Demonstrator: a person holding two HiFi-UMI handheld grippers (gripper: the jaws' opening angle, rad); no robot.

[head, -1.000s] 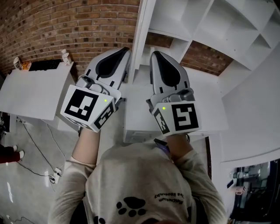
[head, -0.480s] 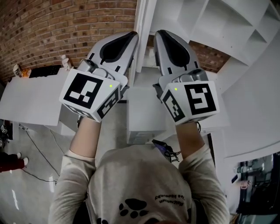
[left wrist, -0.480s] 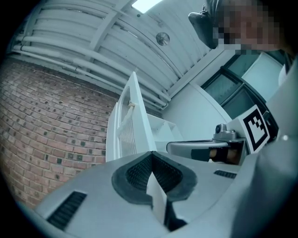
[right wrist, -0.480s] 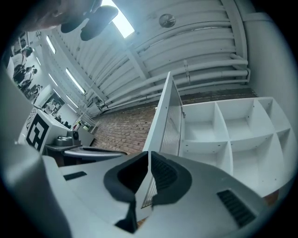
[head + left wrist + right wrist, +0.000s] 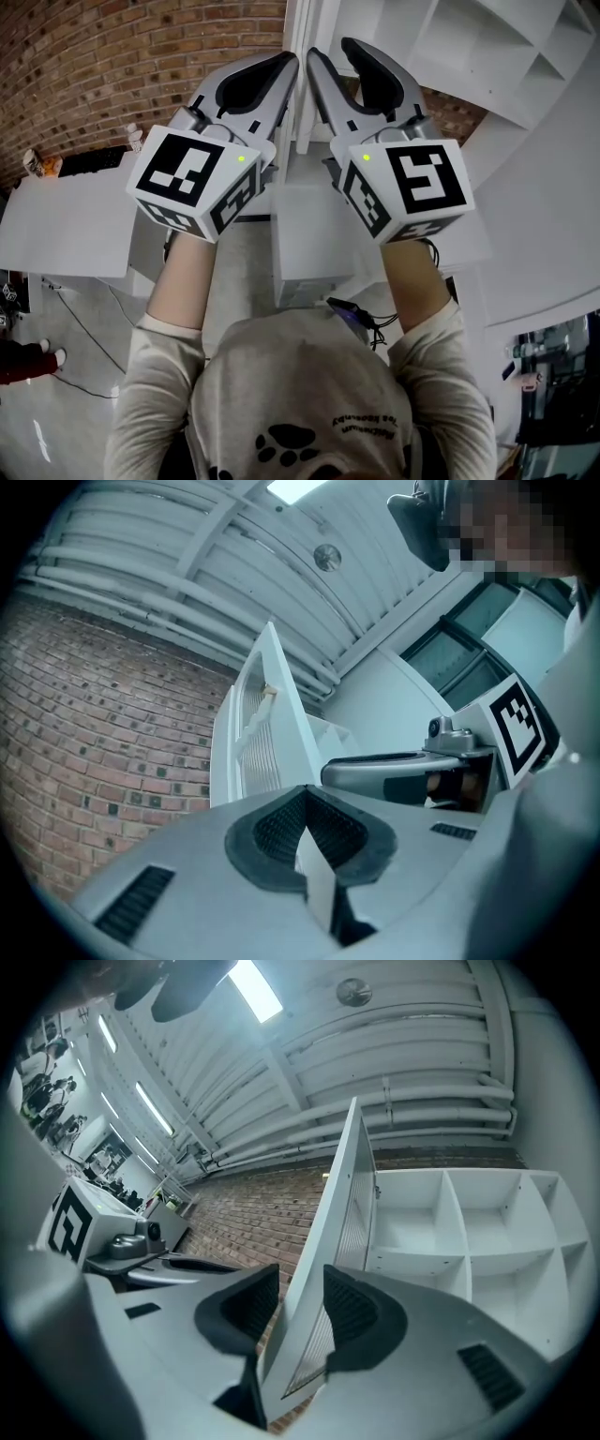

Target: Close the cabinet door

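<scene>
Bright, even light from ceiling strip lights; centres sharp, with strong fisheye bending and dark vignetting at the edges.

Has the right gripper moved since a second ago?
Yes: the right gripper climbed higher along the cabinet door; its jaws have just been opening, the door's edge between them.
</scene>
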